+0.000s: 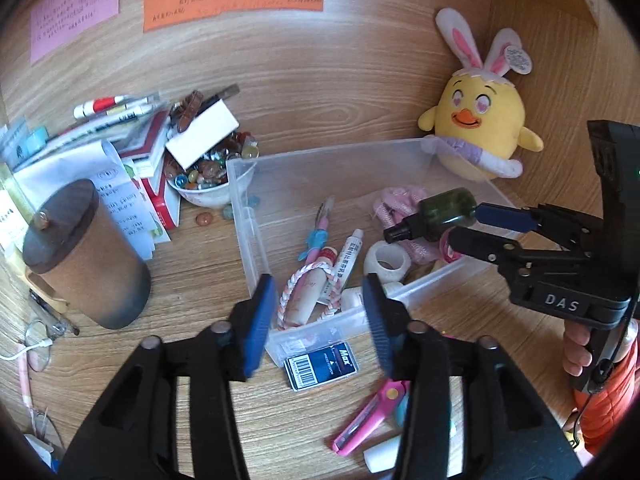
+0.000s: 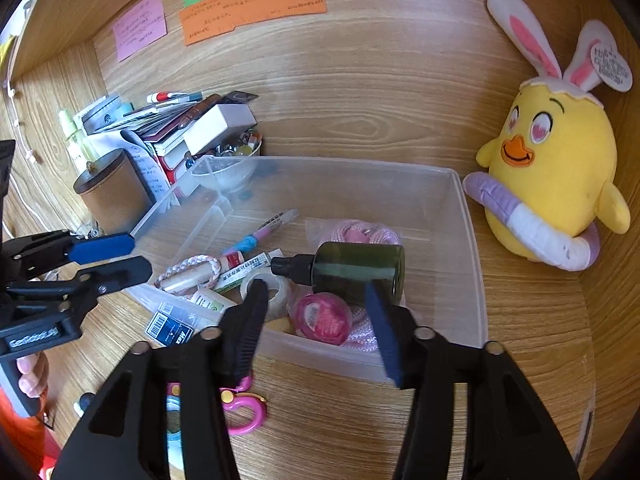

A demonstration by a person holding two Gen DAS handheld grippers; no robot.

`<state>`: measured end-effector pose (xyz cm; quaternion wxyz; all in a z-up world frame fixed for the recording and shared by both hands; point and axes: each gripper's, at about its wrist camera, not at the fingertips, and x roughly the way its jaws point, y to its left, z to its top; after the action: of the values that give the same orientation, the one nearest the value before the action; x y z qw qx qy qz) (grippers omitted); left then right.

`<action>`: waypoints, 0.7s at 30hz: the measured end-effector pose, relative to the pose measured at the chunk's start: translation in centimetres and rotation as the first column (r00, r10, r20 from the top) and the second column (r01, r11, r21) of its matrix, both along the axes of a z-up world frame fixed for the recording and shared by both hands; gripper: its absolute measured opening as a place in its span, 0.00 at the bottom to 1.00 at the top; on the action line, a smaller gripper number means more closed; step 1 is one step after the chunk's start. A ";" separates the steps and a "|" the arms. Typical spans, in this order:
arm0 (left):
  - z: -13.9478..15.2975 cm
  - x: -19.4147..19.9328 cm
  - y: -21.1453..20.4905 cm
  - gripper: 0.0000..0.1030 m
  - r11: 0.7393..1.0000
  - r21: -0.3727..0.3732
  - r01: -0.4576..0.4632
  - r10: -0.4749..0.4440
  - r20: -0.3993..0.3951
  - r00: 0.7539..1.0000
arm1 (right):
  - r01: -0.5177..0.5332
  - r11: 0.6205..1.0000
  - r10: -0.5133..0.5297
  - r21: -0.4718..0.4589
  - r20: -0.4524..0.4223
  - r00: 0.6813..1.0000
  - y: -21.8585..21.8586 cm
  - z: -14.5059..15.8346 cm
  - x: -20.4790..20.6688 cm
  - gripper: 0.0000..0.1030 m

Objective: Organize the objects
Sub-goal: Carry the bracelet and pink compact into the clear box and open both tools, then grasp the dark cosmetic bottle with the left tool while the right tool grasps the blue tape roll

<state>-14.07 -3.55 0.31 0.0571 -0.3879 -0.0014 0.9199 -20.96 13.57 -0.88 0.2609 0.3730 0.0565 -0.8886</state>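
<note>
Hovering over a clear bin (image 2: 466, 216) on a wooden desk (image 2: 532, 320), the right gripper (image 2: 318, 322) has its jaws spread wide, a dark green bottle (image 2: 360, 268) lying on its side in the air just ahead of them. In the right wrist view the bottle's flat base sits close to the blue-padded finger (image 2: 382, 332); whether the pad touches it cannot be told. In the left wrist view the bottle (image 1: 448, 212) appears beside the right gripper's (image 1: 466, 226) fingertips, above the bin's (image 1: 328, 152) right half.

The left gripper (image 1: 320, 312), jaws also apart and empty, faces the bin's near wall, well clear of the bottle.

The bottle is a short, translucent green cylinder with a narrow black spray cap pointing toward the bin's left side.

Below it in the bin lie a pink cord (image 2: 360, 234), a round pink item (image 2: 322, 318), a white tape roll (image 2: 276, 292), a white tube (image 2: 244, 274), a pen (image 2: 260, 232) and a braided band (image 2: 188, 268). A yellow plush chick (image 2: 552, 168) leans beside the bin's right wall. Pink scissors (image 1: 372, 412) and a blue staple box (image 1: 320, 366) lie on the desk (image 1: 200, 280) in front of the bin.
</note>
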 end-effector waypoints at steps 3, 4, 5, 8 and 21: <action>0.6 1.0 0.3 0.65 0.999 -0.037 -0.008 0.007 -0.036 0.999 | -0.006 1.000 0.006 0.003 -0.011 1.000 -0.1 0.3 0.5 0.54; 0.8 1.5 0.4 0.69 0.999 -0.044 -0.005 0.003 -0.045 0.999 | -0.009 1.000 0.009 0.002 -0.014 1.000 -0.1 0.4 0.6 0.56; 0.9 1.8 0.4 0.72 0.999 -0.047 -0.002 0.000 -0.049 0.999 | -0.011 1.000 0.011 0.003 -0.017 1.000 -0.1 0.5 0.8 0.59; 1.1 2.9 0.1 0.85 0.999 -0.051 -0.002 -0.001 -0.055 0.999 | -0.013 1.000 0.013 0.009 -0.029 1.000 0.0 0.8 1.6 0.67; -2.2 9.0 -1.1 0.91 0.997 -0.075 -0.022 0.025 0.029 0.999 | -0.075 0.997 0.075 -0.011 -0.020 0.997 0.7 0.4 6.2 0.71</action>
<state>-5.07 -4.67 -1.89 0.0319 -0.4033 0.0273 0.9141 -14.77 14.25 -0.51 0.2956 0.3602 0.0679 -0.8822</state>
